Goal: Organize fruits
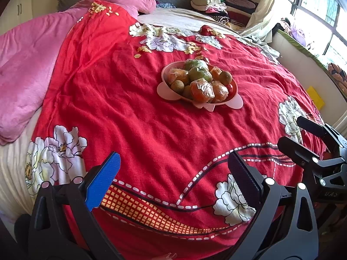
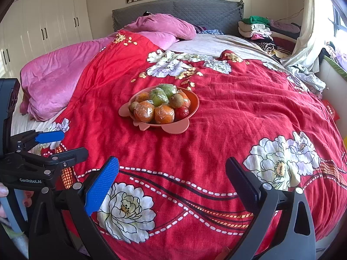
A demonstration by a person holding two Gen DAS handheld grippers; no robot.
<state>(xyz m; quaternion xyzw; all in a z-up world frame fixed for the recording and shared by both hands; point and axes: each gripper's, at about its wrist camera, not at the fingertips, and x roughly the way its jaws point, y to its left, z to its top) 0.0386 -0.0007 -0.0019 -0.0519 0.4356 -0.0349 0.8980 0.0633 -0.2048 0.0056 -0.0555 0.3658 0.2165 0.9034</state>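
Red floral quilt (image 2: 216, 112) covered the bed. Pink fruit bowl (image 2: 193, 106) sat mid-quilt w/ wrapped oranges (image 2: 164, 113), green fruits (image 2: 159, 96), kiwis (image 2: 176, 100) (one red fruit too). L gripper (image 1: 173, 177) & R gripper (image 2: 171, 184) both released, jaws wide, nothing held; bowl well ahead of both, no contact.

Left gripper (image 1: 173, 169) held low, jaws spread wide, empty. Right gripper (image 2: 172, 174) alongside it, jaws likewise wide apart, gripping nothing.
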